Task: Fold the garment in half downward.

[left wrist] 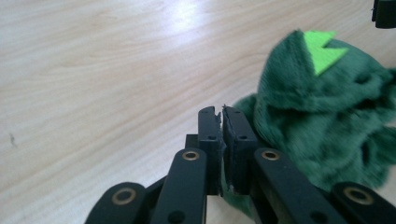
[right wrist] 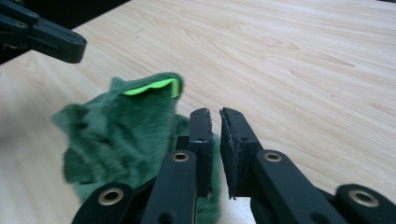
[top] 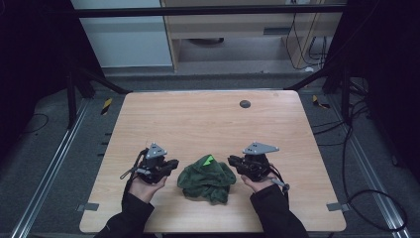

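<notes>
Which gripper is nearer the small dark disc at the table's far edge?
Right. The right gripper sits at the green cloth's right side, almost straight below the disc in the high view; the left gripper is on the cloth's other side, farther off.

In the left gripper view the green cloth (left wrist: 322, 121) runs off the right edge, and its near part passes behind the left gripper (left wrist: 221, 122), so its outline there cannot be traced. In the right gripper view the same cloth is soft with blur, its lower folds hidden behind the right gripper (right wrist: 215, 122). Beyond the cloth, the small dark round spot (top: 244, 103) is too small to identify.
</notes>
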Demonstrator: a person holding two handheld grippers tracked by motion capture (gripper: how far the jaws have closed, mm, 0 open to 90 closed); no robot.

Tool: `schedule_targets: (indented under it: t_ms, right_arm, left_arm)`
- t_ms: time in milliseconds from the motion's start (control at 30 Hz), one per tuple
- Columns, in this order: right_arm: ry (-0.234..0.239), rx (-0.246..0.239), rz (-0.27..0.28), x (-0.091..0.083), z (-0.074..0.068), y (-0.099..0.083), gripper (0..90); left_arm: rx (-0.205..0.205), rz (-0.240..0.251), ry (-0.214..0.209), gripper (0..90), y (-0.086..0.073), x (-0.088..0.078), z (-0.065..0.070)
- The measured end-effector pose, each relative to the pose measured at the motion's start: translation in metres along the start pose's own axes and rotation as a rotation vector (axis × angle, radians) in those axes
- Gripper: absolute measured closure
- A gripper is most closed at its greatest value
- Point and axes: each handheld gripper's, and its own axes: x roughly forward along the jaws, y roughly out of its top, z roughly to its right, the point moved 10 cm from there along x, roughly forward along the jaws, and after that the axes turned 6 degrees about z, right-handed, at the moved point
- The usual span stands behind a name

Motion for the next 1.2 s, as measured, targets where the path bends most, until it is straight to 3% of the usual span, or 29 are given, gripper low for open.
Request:
schedule_targets:
  t_ms: [100, 300, 700, 1000, 1200]
  right_arm:
    - [-0.019, 0.011, -0.009, 0.008, 0.009, 0.002, 87.4]
    - [-0.022, 0.018, -0.019, 0.020, 0.014, 0.003, 90.0]
    - [0.008, 0.020, -0.059, 0.038, 0.006, -0.007, 90.0]
    - [0.039, 0.010, -0.097, 0.044, -0.005, -0.017, 90.0]
    - [0.077, -0.004, -0.100, 0.043, -0.019, -0.016, 90.0]
  left_arm:
    - [-0.005, 0.005, 0.010, 88.8, 0.004, 0.010, -0.003]
    - [-0.016, 0.004, 0.013, 89.7, 0.006, 0.024, -0.003]
    - [0.009, -0.035, -0.041, 89.8, 0.003, 0.053, 0.007]
    - [0.029, -0.048, -0.088, 89.9, -0.001, 0.052, 0.019]
    - [0.047, -0.025, -0.128, 89.8, 0.003, 0.042, 0.028]
